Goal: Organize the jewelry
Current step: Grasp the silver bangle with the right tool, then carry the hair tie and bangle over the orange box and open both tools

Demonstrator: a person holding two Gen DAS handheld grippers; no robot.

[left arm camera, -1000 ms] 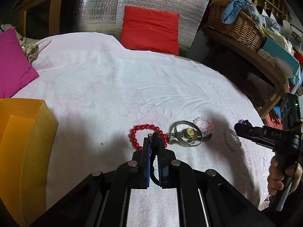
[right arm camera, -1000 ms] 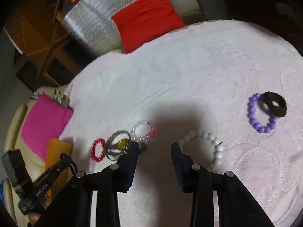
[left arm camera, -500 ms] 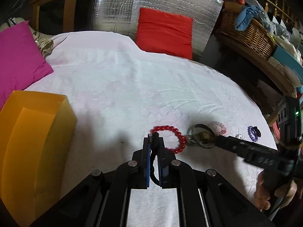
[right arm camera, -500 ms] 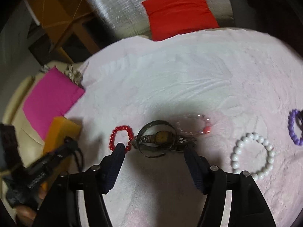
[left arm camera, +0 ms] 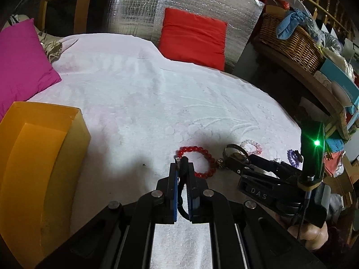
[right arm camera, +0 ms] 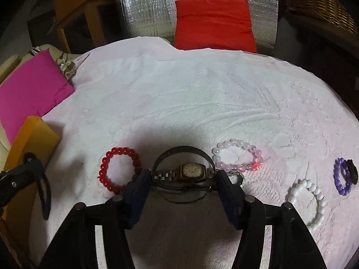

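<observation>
On the white-pink cloth lies a gold-faced watch point(right arm camera: 193, 170) with a metal band, resting inside a dark bangle point(right arm camera: 184, 149). My right gripper point(right arm camera: 182, 178) straddles both. Its jaws are closing, with a pad point(right arm camera: 139, 183) at each end of the watch, and I see no firm press. A red bead bracelet point(right arm camera: 105, 168) lies just left of it and a pink-clear one point(right arm camera: 237, 144) just right. My left gripper point(left arm camera: 182, 163) is shut on a thin black band point(left arm camera: 184, 159), whose loop hangs below the pads. It hovers by the red bracelet point(left arm camera: 203, 151).
An open orange box point(left arm camera: 33, 157) stands at the cloth's left edge. A white bead bracelet point(right arm camera: 318, 192), a purple one point(right arm camera: 337, 179) and a black scrunchie point(right arm camera: 353, 172) lie to the right. Pink and red cushions border the cloth, with a wicker basket on a shelf at right.
My right gripper swung left from beside the white bracelet, rolled level, widened its jaws and now brackets the watch. My left gripper, still shut on the black band, drifted slightly toward the orange box.
</observation>
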